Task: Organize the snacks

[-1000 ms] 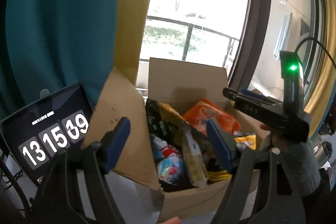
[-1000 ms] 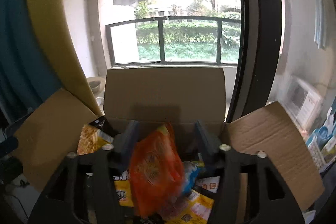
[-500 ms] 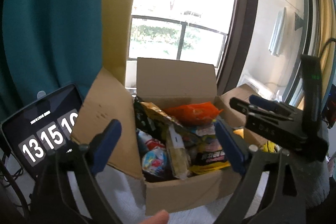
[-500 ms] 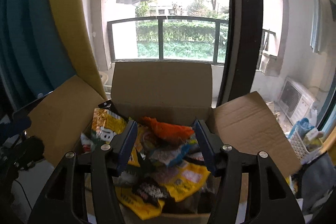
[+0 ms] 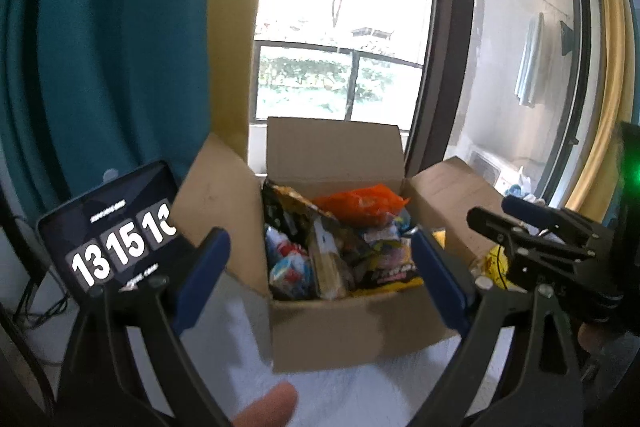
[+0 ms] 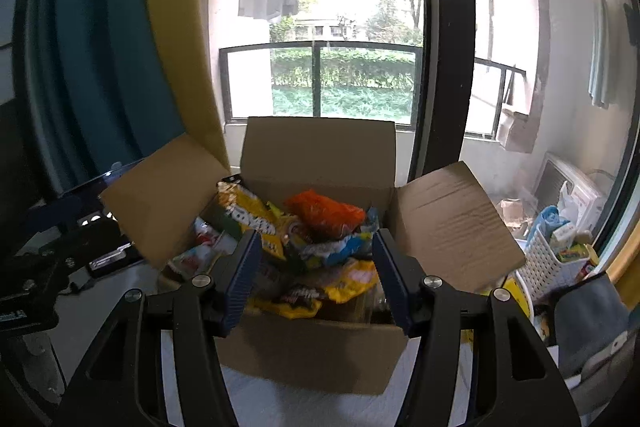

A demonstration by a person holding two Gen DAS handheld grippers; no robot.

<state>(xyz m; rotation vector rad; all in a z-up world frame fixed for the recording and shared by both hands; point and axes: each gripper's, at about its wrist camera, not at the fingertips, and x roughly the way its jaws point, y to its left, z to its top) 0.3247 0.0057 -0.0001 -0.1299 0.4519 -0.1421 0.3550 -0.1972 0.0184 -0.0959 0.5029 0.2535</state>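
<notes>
The box (image 6: 312, 351) stands open on the white tabletop (image 5: 224, 339) before the window (image 6: 320, 83), flaps spread left, right and far; the snacks (image 6: 320, 255) fill it in a loose heap. The orange bag (image 6: 324, 213) lies on top near the far wall; a yellow bag (image 6: 248, 215) leans at the left; a black and yellow packet (image 6: 296, 301) lies at the near edge.

The right claw (image 6: 316, 277) is released, its blue pads apart over the near wall of the box, nothing between them.

The left claw (image 5: 320, 279) is released; its jaws have just been opening and now stand wide; no thing is held between them; the box appears in the gap, farther off. A fingertip (image 5: 268, 405) shows at the bottom edge of the left wrist view.

A tablet (image 5: 108, 231) showing clock digits stands left of the box, beside the left flap; a teal curtain (image 5: 112, 39) hangs behind it. A white basket (image 6: 548, 263) of small items sits right of the box.
</notes>
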